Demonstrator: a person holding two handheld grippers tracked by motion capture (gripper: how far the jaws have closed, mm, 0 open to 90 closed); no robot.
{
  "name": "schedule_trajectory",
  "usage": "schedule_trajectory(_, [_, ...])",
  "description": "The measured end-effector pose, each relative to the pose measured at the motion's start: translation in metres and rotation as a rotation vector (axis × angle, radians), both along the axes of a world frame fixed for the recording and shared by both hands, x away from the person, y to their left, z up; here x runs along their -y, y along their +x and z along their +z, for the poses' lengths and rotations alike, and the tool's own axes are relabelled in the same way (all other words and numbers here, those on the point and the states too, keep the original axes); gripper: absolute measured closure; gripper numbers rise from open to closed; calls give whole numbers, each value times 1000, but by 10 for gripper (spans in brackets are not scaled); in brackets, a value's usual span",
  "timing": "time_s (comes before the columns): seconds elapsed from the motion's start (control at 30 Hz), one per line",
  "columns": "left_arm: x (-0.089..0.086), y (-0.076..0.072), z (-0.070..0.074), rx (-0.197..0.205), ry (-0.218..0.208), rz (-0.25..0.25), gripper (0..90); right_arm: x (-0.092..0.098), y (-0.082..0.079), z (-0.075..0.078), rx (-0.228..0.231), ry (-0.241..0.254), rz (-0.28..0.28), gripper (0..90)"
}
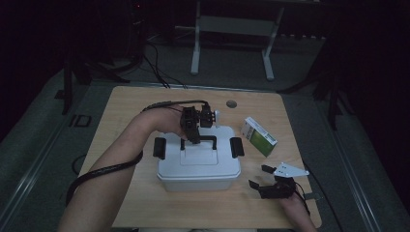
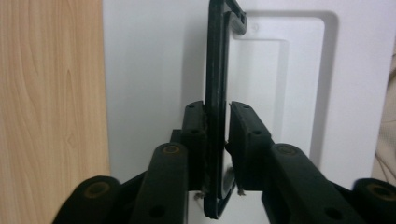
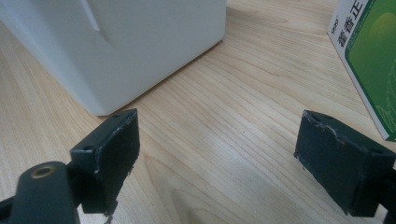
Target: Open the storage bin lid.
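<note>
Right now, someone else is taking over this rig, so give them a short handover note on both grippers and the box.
Left gripper: jaws closed on the black handle of the white box, handle raised upright from the lid.
Right gripper: open, holding nothing, low over the table right of the box.
Green-and-white carton lies on the table beyond the right gripper.
Done: handle gripped.
Left: likely lifting the lid or the box; both side latches look to need checking first.

On the table: 1 white box w/ 1 black handle & 2 side clips (both black), 1 green carton, 2 grippers.
</note>
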State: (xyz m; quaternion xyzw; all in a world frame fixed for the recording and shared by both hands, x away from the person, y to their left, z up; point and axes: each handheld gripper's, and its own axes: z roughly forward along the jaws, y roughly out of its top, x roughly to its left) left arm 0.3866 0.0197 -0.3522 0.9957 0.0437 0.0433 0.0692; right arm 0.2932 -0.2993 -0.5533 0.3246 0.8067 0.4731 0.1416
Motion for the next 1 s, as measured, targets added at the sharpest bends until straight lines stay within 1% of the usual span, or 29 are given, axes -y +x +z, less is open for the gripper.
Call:
schedule_trajectory(0.03, [1,1,-1,-5,4,5,767,0,0,0,0,0,0,135])
schedule_trajectory(0.1, [2,1,-2,-1,14,5,767,0,0,0,-1,-2,1,134])
schedule_trajectory(0.17, [4,2,-2,-3,21,5,794,0,0,0,-1,-3,2,135])
schedule_trajectory(0.2, [4,2,-2,-10,28,7,800,0,0,0,-1,-2,3,135])
schedule_trajectory(0.23, [4,1,-1,-14,25,-1,800,0,0,0,-1,-2,3,135])
schedule_trajectory(0.33, [7,2,-1,-17,43,-1,803,0,0,0,-1,-3,3,135])
schedule_trajectory(0.43, [7,0,0,-41,45,-5,818,0,0,0,-2,0,3,135])
schedule_trajectory(0.5, [8,0,1,-48,48,-12,826,0,0,-1,-1,-1,3,135])
schedule_trajectory(0.57, [8,-1,2,-67,45,-17,835,0,0,-1,-1,0,3,135])
schedule_trajectory(0.67, [6,-2,4,-57,36,-27,839,0,0,0,0,2,4,135])
schedule_trajectory(0.77, [5,-3,7,-53,29,-26,839,0,0,-1,-1,0,3,135])
schedule_trajectory(0.93, [0,-4,18,-49,4,-27,839,0,0,-1,-4,-2,3,135])
schedule_trajectory(1.0, [-1,-4,20,-48,0,-24,839,0,0,-1,-3,-2,2,135])
